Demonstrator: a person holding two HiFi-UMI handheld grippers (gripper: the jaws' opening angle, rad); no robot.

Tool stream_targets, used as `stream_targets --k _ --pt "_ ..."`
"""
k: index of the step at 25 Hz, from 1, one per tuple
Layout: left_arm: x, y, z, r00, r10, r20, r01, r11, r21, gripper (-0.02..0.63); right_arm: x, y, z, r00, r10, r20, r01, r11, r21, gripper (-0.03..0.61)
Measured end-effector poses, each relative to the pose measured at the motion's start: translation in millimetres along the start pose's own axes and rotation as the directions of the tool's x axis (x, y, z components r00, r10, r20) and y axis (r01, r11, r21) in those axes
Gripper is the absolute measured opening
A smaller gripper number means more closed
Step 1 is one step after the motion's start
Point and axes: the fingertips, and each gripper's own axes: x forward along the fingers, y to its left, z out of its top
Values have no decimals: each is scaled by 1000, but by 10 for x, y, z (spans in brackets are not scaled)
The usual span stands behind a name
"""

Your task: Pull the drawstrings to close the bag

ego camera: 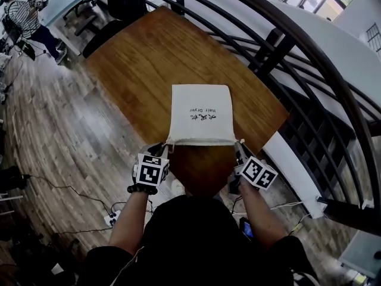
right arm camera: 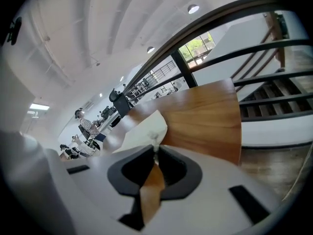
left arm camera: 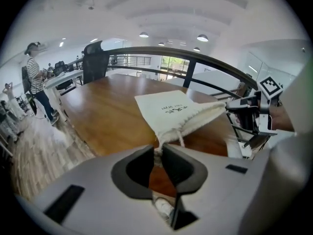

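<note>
Wooden table point(ego camera: 149, 58) fills the middle of the head view, and the cream cloth bag point(ego camera: 200, 115) lies flat on its near end, printed side up. The bag's mouth faces the person and reaches the table's near edge. That mouth edge is puckered into small gathers across its width, and in the left gripper view it looks bunched and slightly raised off the wood.

At the bag's near left corner the left drawstring point(left arm camera: 157, 147) runs straight into the left gripper point(left arm camera: 157, 152). Its dark pads stand almost together and pinch the cord between their tips. A short loop of cord hangs loose just beside that corner.

At the near right corner the right drawstring point(right arm camera: 154, 142) enters the right gripper point(right arm camera: 155, 152). Those jaws are likewise nearly closed and clamp the cord. Both grippers sit just off the table's near edge, one at each corner of the bag, with the marker cubes turned up toward the head camera.

Around the table a dark curved railing point(ego camera: 309, 58) sweeps past on the right. Plank floor point(ego camera: 53, 142) lies on the left, and a black chair point(left arm camera: 94, 60) stands at the table's far end.
</note>
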Motion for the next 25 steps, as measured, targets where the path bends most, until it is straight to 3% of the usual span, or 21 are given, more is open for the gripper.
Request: stream_targets --k 4,7,8,12,19,25 --pt "-19 254 -24 998 64 -4 -64 997 -53 55 -51 -290 127 996 -71 49 64 991 119 23" --pt "-40 332 -87 996 -91 3 90 983 -158 55 -39 -457 173 1000 -27 7 26 995 93 23" --pt "-34 356 -89 994 -107 -5 105 980 -168 55 -15 -425 174 1000 -8 -12 9 998 59 23" --pt "29 399 -94 999 -29 -29 26 996 -87 55 65 -306 205 1000 -16 -22 16 1000 -10 23" --pt "66 417 -84 999 -1 -40 -1 999 -40 55 145 -360 172 992 -114 -55 104 981 -162 23" --pt "39 473 -72 998 41 -39 -39 999 32 55 173 -400 121 984 -165 -65 146 961 -234 23"
